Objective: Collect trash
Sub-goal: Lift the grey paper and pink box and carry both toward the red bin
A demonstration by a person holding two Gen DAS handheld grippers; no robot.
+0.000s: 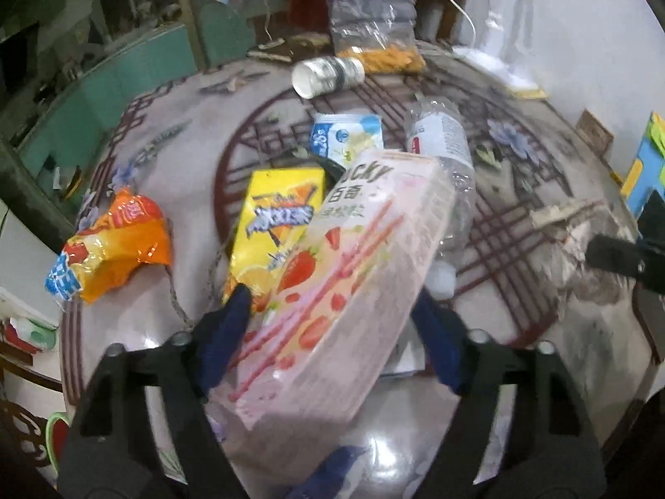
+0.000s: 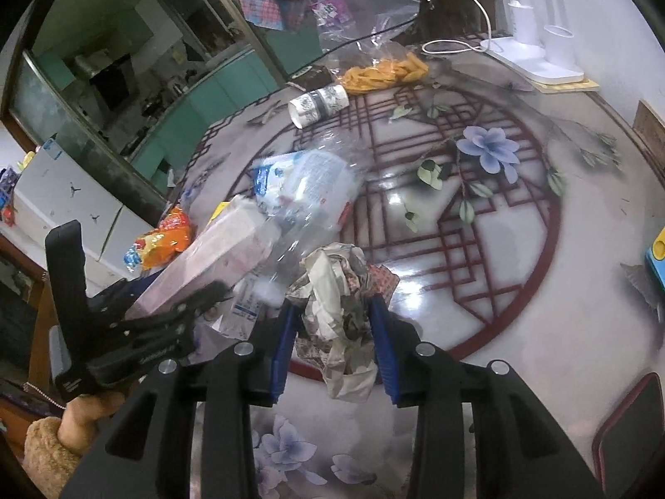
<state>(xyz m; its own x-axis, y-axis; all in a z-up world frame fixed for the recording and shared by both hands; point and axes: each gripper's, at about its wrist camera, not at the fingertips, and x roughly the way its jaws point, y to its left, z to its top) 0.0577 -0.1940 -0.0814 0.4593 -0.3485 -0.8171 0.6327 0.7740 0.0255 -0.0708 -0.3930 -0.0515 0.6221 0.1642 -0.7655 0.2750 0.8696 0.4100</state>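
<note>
Pink strawberry Pocky box (image 1: 332, 274): "ocky" and Chinese characters legible on its face; strawberries and pink sticks printed below. It sits tilted between the left gripper (image 1: 332, 316) pads, both blue pads against its sides — held.

Right gripper (image 2: 332, 332): jaws narrow, clamped on a crumpled paper wad (image 2: 341, 324), which hangs just above the table.

Yellow drink carton (image 1: 274, 228): blue stylised lettering, not readable; touches the Pocky box's left edge. Blue-and-white milk carton (image 1: 347, 135) lies behind it, print too small to read. Clear plastic bottle (image 1: 447, 158), white label, lies to the right of the box. Orange snack wrapper (image 1: 112, 245) lies well apart, near the left rim. Paper cup (image 1: 326, 75) lies on its side farther back.

Surface: round glossy table (image 2: 519, 291), red lattice pattern with blue flowers. Teal cabinets behind. Right half of the tabletop is largely open.
</note>
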